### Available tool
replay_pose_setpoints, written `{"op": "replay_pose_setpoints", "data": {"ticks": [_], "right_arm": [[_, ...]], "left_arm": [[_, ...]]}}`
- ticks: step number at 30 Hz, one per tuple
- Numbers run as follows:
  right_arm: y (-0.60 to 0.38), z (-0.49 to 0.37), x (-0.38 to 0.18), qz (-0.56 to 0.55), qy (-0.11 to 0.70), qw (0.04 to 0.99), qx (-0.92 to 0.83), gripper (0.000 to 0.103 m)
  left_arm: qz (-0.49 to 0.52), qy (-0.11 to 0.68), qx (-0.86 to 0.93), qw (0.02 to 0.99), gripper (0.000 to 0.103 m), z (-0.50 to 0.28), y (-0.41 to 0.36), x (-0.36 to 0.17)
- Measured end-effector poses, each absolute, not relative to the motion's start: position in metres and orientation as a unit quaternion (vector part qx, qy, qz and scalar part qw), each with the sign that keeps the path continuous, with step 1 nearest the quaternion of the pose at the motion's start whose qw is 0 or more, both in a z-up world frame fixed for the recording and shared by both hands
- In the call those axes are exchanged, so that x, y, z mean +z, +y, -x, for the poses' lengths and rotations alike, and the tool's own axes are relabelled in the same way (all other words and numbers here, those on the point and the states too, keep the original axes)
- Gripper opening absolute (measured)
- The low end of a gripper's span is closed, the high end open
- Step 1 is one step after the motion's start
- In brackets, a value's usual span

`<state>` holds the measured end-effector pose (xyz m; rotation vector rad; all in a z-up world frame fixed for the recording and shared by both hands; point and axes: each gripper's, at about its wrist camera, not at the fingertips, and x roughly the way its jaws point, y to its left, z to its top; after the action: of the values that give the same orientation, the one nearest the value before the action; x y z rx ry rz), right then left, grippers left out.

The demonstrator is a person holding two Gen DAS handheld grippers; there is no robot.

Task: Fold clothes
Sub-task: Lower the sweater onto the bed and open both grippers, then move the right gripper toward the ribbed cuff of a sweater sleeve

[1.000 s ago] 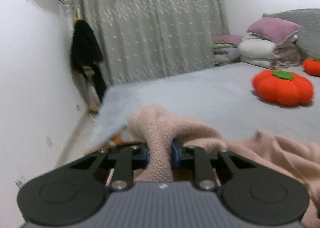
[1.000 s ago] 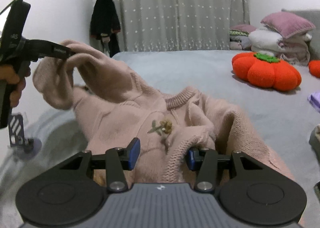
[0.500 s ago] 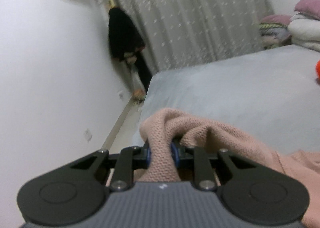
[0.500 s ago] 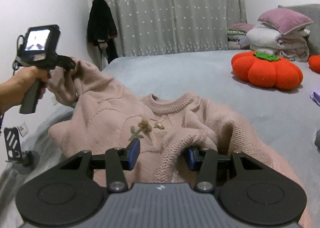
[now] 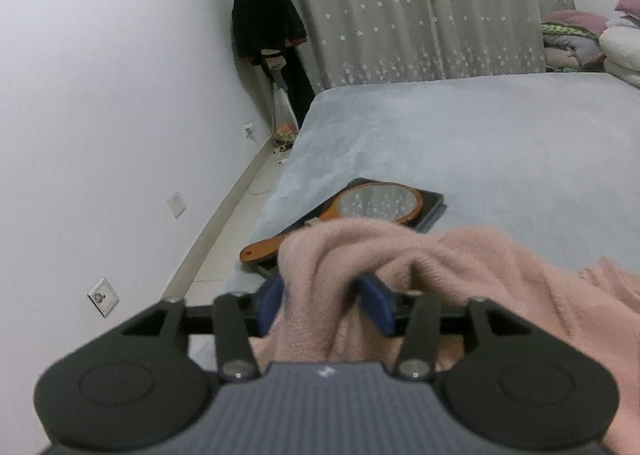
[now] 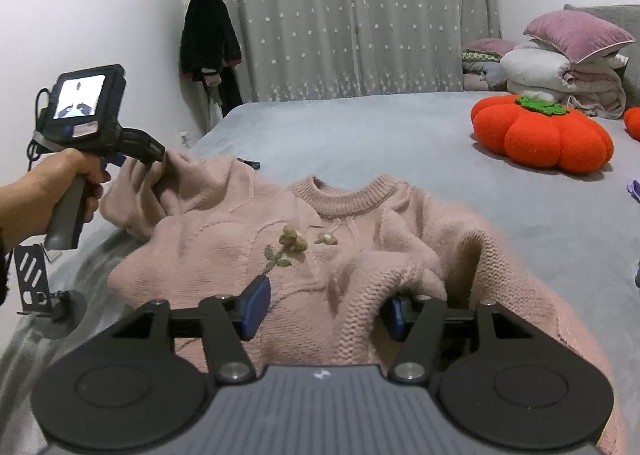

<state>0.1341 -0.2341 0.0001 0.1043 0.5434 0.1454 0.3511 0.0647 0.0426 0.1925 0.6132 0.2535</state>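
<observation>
2 grippers meet the pink sweater (image 6: 248, 251): left gripper (image 5: 325, 305) fingers clamped, right gripper (image 6: 324, 309) fingers apart.

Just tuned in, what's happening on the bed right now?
A person is working on a pink sweater spread face up on the grey bed, one handheld gripper in each hand. The left gripper has a bunch of sleeve knit between its fingers, near a hand mirror. The right gripper is open around a fold near the hem. No fold is made yet.
</observation>
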Motion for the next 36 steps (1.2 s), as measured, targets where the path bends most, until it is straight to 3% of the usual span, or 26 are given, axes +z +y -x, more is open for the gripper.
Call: {"op": "replay_pose_setpoints", "data": {"ticks": [2, 7, 20, 36], "right_arm": [[-0.237, -0.132, 0.003, -0.053, 0.268, 0.959, 0.071, 0.058], [-0.247, -0.120, 0.011, -0.059, 0.265, 0.960, 0.069, 0.058], [-0.259, -0.068, 0.031, -0.047, 0.251, 0.965, 0.057, 0.063], [-0.297, -0.068, 0.014, -0.012, 0.285, 0.958, 0.007, 0.065]], "left_arm": [[-0.093, 0.301, 0.116, 0.942, 0.070, -0.341, 0.062, 0.049], [-0.085, 0.309, 0.078, 0.944, 0.079, -0.302, 0.047, 0.063], [-0.057, 0.339, -0.010, 0.939, 0.080, -0.199, 0.003, 0.048], [0.001, 0.349, -0.056, 0.936, 0.084, -0.145, -0.003, 0.000]]}}
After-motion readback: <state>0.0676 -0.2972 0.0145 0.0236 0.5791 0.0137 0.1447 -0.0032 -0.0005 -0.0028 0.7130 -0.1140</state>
